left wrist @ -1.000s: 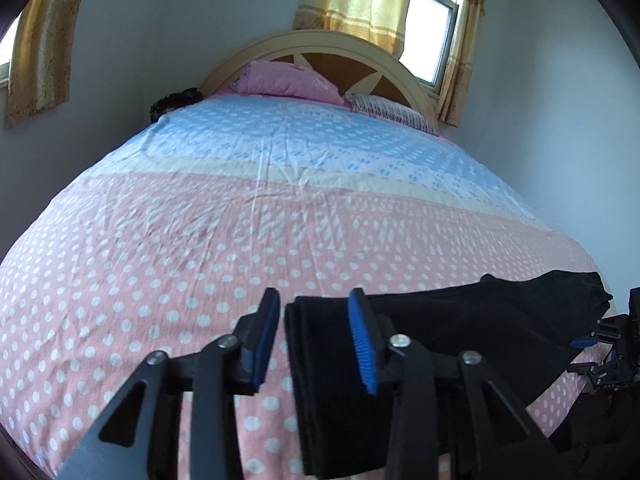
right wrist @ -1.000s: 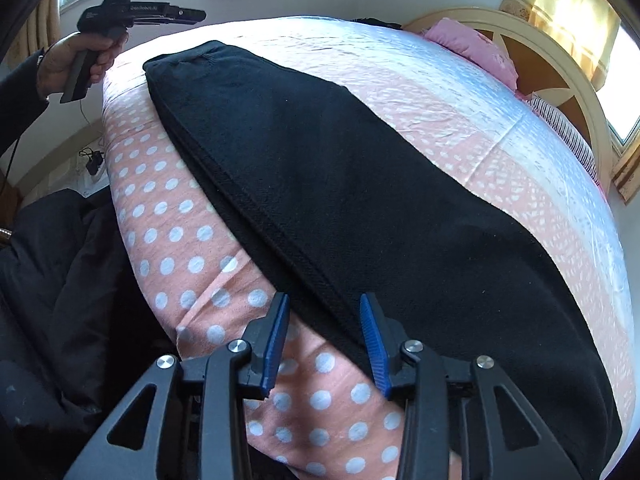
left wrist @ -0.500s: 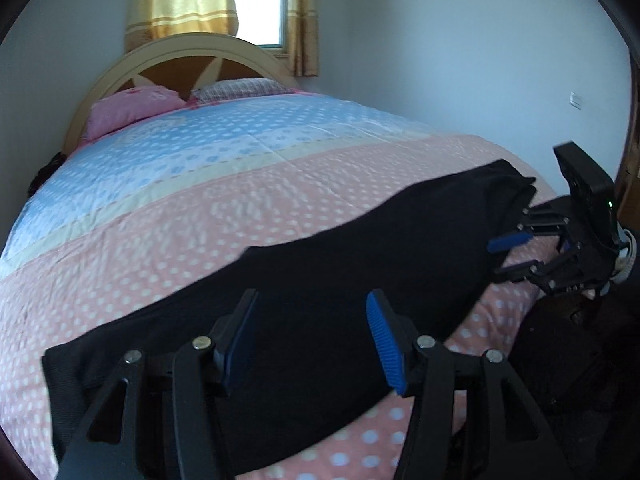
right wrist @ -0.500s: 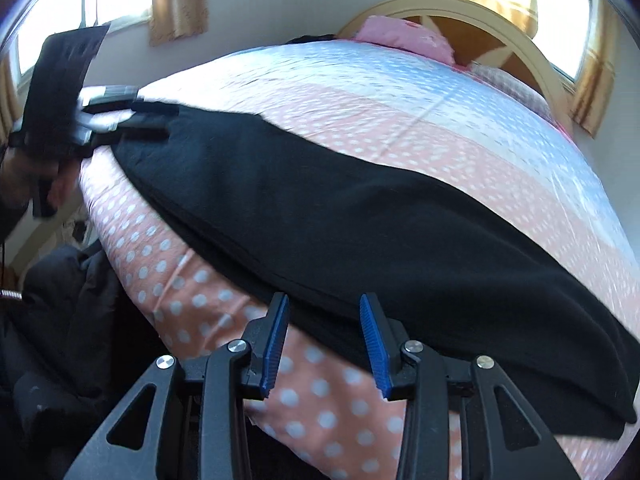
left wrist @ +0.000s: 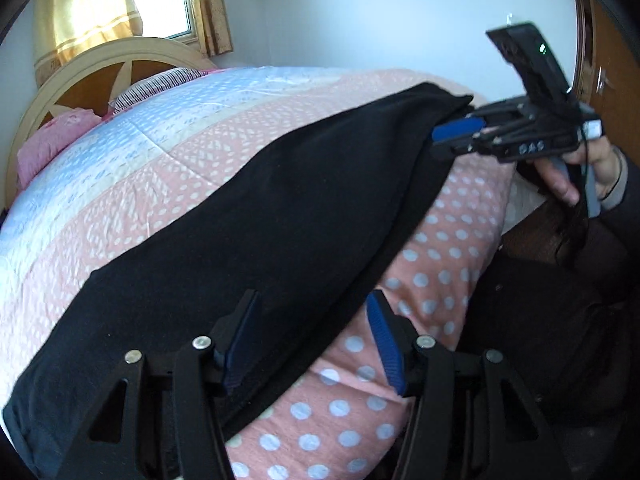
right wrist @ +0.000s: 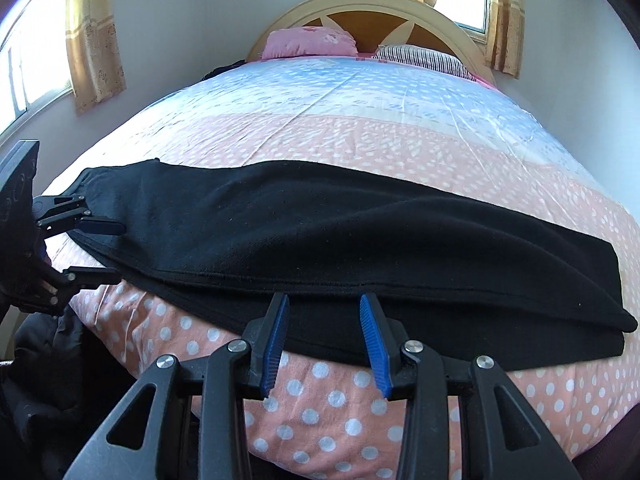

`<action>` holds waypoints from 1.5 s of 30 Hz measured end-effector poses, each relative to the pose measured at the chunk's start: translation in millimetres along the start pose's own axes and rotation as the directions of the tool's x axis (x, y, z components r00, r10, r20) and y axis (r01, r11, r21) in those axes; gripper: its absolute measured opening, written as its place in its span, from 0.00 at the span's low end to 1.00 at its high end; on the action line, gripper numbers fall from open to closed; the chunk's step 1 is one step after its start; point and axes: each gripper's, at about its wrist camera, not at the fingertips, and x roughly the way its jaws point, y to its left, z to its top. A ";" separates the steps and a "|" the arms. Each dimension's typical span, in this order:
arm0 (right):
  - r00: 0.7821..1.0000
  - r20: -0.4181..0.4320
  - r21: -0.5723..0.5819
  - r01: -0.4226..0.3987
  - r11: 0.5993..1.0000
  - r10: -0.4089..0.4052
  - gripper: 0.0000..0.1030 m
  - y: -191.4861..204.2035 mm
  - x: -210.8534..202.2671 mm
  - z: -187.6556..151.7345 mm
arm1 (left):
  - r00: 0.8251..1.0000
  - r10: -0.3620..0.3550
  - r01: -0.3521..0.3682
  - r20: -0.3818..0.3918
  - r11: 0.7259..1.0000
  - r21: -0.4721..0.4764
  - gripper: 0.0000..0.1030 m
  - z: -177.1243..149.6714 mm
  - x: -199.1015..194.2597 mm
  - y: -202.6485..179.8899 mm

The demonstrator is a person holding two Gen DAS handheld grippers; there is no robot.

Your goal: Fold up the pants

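Observation:
Black pants (right wrist: 320, 232), folded lengthwise, lie across the foot of the polka-dot bedspread (right wrist: 320, 412). My right gripper (right wrist: 325, 322) hovers open over their near edge, around the middle, with nothing pinched. In the same view my left gripper (right wrist: 100, 250) is at the pants' left end, its jaws apart around that end's edge. In the left wrist view the pants (left wrist: 280, 232) run diagonally away. My left gripper (left wrist: 312, 320) stands open above their near edge. A hand holds the right gripper (left wrist: 456, 140) open beside the far end.
A cream headboard (right wrist: 372, 4) with a pink pillow (right wrist: 310, 42) and a striped pillow (right wrist: 420, 56) stands at the far end. Curtained windows (right wrist: 94, 40) flank the bed. Dark clothing (left wrist: 540, 340) and a wooden door (left wrist: 612, 60) lie off the bed's foot.
My left gripper has swept sideways along the pants and rolled, its jaws a little wider. The right gripper's view has swung round to face the headboard, jaws unchanged.

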 end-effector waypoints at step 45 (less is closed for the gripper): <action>0.994 0.097 0.528 -0.102 0.843 0.059 0.02 -118.6 -28.3 -15.8 | 0.999 -0.007 0.009 0.032 0.997 -0.078 0.05 1.3 -2.8 30.4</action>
